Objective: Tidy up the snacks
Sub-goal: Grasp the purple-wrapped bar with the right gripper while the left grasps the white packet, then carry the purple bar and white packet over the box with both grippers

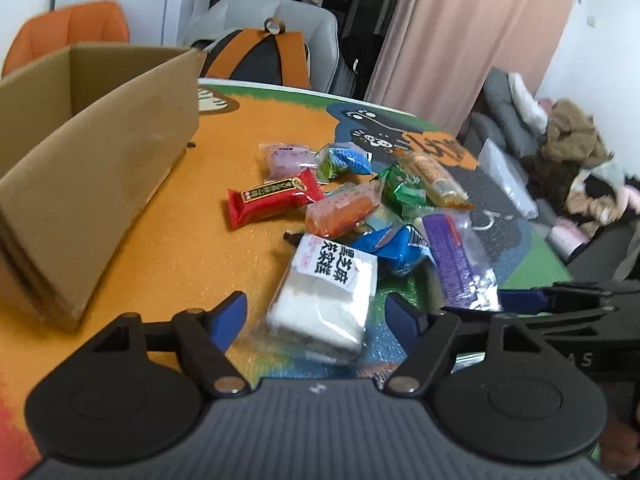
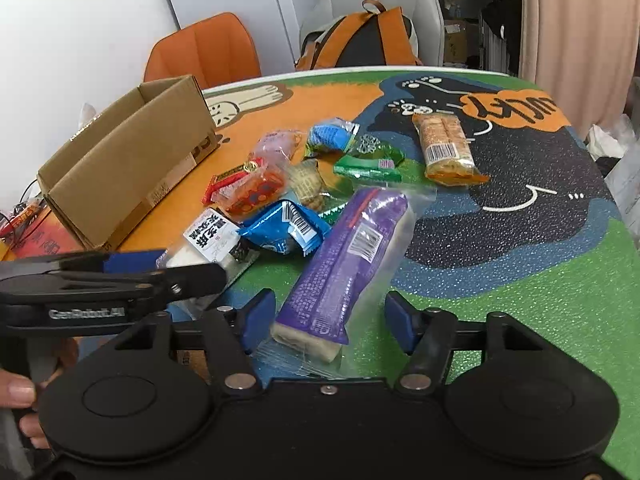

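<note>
Snacks in crinkly wrappers are heaped in a loose pile on the cartoon-printed orange, green and blue surface (image 2: 500, 280), all of it ahead of both grippers. Left gripper (image 1: 316, 316) has its blue pads spread on either side of a white square cake in clear plastic with a black-lettered label (image 1: 324, 300), and I can't see either pad actually pressing on it, so it's open around it. Right gripper (image 2: 328, 318) is the same deal with a long purple-wrapped bar in a clear sleeve (image 2: 344, 268): the near end of the bar sits between the pads, gaps on both sides, nothing pinched. Just past the white cake lies a crumpled blue foil pack (image 1: 394, 250), with a red foil bar (image 1: 272, 198) farther out to the left. An open brown cardboard box (image 1: 80, 160) stands well off to the left of the left gripper, apart from the pile.
</note>
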A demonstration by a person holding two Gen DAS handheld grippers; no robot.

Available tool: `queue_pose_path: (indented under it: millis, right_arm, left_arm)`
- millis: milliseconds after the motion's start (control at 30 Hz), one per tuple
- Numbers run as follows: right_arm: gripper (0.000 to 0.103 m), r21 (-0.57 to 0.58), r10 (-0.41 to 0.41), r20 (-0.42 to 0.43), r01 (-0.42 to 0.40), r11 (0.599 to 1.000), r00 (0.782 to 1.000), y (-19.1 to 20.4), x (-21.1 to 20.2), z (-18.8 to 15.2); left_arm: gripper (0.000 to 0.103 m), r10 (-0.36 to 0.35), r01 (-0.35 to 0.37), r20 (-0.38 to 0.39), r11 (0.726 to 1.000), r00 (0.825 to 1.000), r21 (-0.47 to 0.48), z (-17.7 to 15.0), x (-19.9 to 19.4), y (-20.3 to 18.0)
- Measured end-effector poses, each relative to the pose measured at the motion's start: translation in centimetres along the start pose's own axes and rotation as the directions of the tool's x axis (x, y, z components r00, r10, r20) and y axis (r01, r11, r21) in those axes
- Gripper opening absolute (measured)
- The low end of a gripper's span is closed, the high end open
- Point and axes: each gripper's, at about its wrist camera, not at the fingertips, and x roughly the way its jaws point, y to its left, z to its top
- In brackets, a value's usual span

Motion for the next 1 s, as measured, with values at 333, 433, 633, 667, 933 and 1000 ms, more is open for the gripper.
queue_pose_path:
  millis: [333, 433, 633, 667, 933, 1000]
  right_arm:
    - [0.059, 0.035, -0.042, 0.035, 0.041, 0.999, 0.998, -0.8, -0.1, 0.1]
    - [0.054, 0.025, -0.075, 0.054, 0.074, 0.997, 0.996, -0.4, 0.4, 0.4]
    - [0.033, -0.023, -0.096, 0.061, 0.098, 0.995, 0.993, 1.0, -0.1, -0.4]
    - [0.032, -0.012, -0.082, 0.065, 0.083, 0.996, 0.995, 1.0, -0.6, -0.5]
    - [0.031, 0.009, -0.022, 0.141, 0.021, 1.000, 0.990, 1.5, -4.5, -0.7]
    - [0.031, -0.002, -0.019, 0.160, 0.019, 1.000, 0.987, 1.7, -5.2, -0.6]
  left_arm:
    - [0.046, 0.027, -0.026, 0.054, 0.999, 0.998, -0.020, -0.8, -0.4, -0.8]
    - [0.045, 0.024, -0.020, 0.075, 0.999, 0.997, -0.047, -1.3, -1.8, -1.0]
    - [0.045, 0.044, -0.034, 0.124, 0.996, 0.991, -0.082, -2.1, -5.5, -1.4]
    - [0.045, 0.047, -0.037, 0.137, 0.997, 0.989, -0.075, -2.2, -6.3, -1.7]
    - [0.045, 0.062, -0.049, 0.179, 0.996, 0.982, -0.076, -1.6, -9.6, -2.1]
    - [0.045, 0.064, -0.049, 0.183, 0.995, 0.981, -0.084, -1.4, -10.0, -2.0]
